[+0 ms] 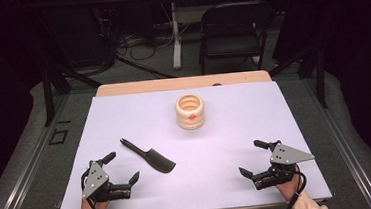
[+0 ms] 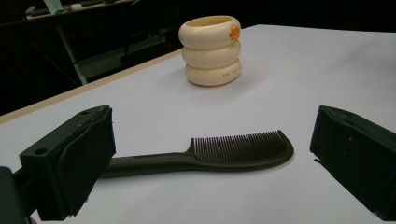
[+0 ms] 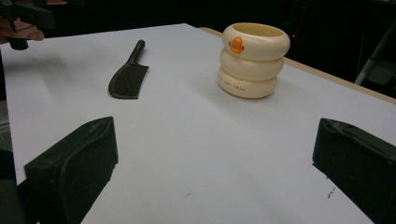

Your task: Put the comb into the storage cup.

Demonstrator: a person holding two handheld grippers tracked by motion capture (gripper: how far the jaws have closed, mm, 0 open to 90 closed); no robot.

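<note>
Spreading across most of the high view, the surface (image 1: 124, 114) is a smooth, matte, pale sheet over a wooden top whose tan edge shows at the far side. The ribbed cup (image 1: 190, 112) stands upright near the middle toward the far edge; it looks like hard cream plastic, shaped as three stacked rounded rings with an open mouth and a small orange mark on the top ring. The comb (image 1: 149, 156) lies flat on its side between the cup and the left tongs (image 1: 122, 166), nearer the tongs: dark stiff plastic, a slim straight handle pointing away to the far left, a wider curved-back head with fine close teeth. Both the left tongs and the right tongs (image 1: 251, 156) rest low near the person's edge, well apart, each with jaws spread wide and nothing between them. The step in hand seems to be reaching for the comb with the left tongs. To do it well, I would bring the spread jaws down across the narrow handle, since the thin flat body gives little to pinch, and close squarely so it does not skid on the slick sheet.
</note>
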